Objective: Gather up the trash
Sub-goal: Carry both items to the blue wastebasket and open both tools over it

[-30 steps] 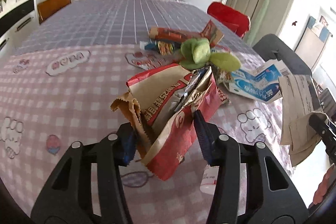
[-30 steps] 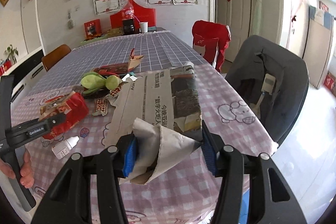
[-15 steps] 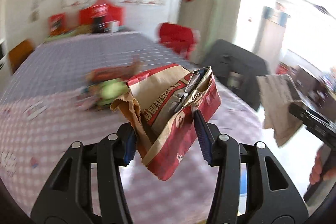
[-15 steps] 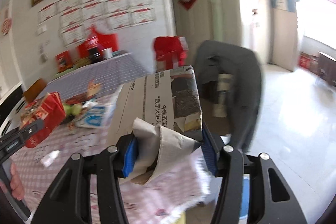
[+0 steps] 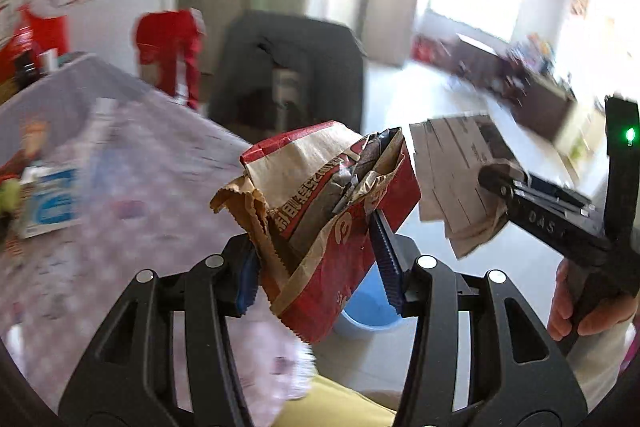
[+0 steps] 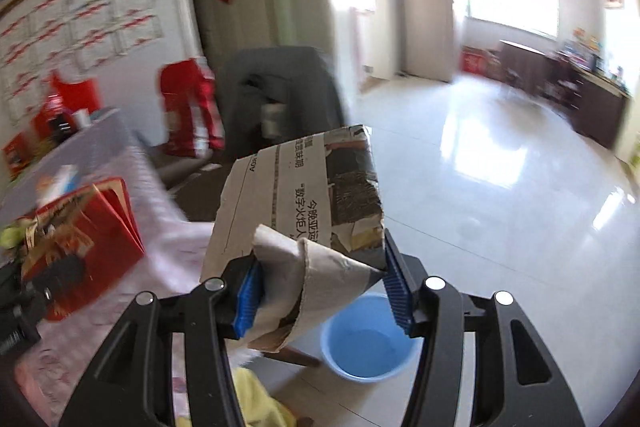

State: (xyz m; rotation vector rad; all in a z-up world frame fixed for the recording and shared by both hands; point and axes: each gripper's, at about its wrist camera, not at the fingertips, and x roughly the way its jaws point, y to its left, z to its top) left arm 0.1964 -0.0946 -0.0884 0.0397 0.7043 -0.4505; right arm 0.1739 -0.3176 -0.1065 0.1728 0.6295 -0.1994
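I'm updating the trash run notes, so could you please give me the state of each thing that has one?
Left gripper: shut on the red paper bag.
Red paper bag: crumpled, held in the air.
Right gripper: shut on the newspaper.
Newspaper: folded, crumpled, held above the floor.
Blue bucket: upright on the floor, open, looks empty.

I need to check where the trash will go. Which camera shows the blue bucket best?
The right wrist view: the blue bucket sits on the floor, rim and inside visible below the newspaper in the right gripper. The left wrist view shows only a sliver behind the red paper bag.
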